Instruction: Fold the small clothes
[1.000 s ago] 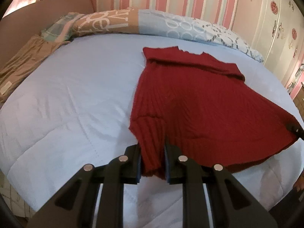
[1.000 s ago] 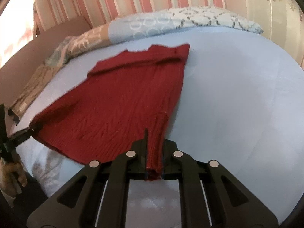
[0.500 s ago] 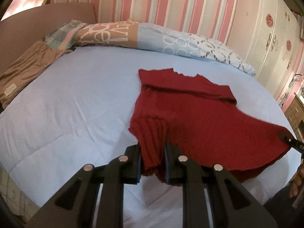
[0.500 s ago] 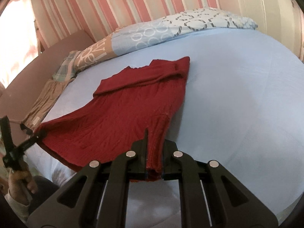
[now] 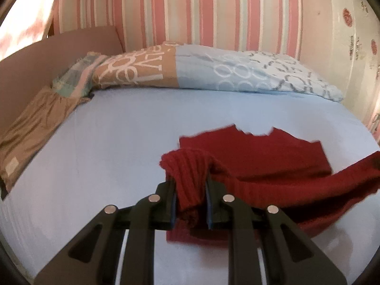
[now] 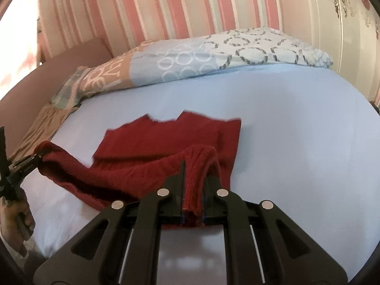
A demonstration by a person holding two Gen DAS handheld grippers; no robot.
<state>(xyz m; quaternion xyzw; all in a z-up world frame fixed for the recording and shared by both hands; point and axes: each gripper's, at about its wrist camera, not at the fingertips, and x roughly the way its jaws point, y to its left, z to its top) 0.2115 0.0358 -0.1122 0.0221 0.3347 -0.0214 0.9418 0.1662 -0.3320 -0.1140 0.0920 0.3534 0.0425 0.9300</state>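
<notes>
A dark red knitted garment [image 5: 261, 152] lies on the pale blue bed [image 5: 118, 130], its far collar end flat and its near hem lifted off the sheet. My left gripper [image 5: 190, 190] is shut on the hem's left corner, ribbed knit bunched between the pads. My right gripper [image 6: 192, 185] is shut on the hem's right corner of the same garment [image 6: 166, 142]. In the right wrist view the left gripper [image 6: 28, 161] shows at the left edge, pinching the other corner, with a hand [image 6: 14, 220] below it. The hem sags between the two grips.
Patterned pillows [image 5: 190, 71] lie along the head of the bed against the striped wall. A tan folded cloth [image 5: 30, 128] rests at the bed's left edge. A white wardrobe [image 6: 344, 35] stands to the right. Bare sheet [image 6: 296, 130] spreads right of the garment.
Both grippers have risen and moved toward the pillows, carrying the hem up and over the garment's body. The garment, flat and spread a second ago, now doubles over itself.
</notes>
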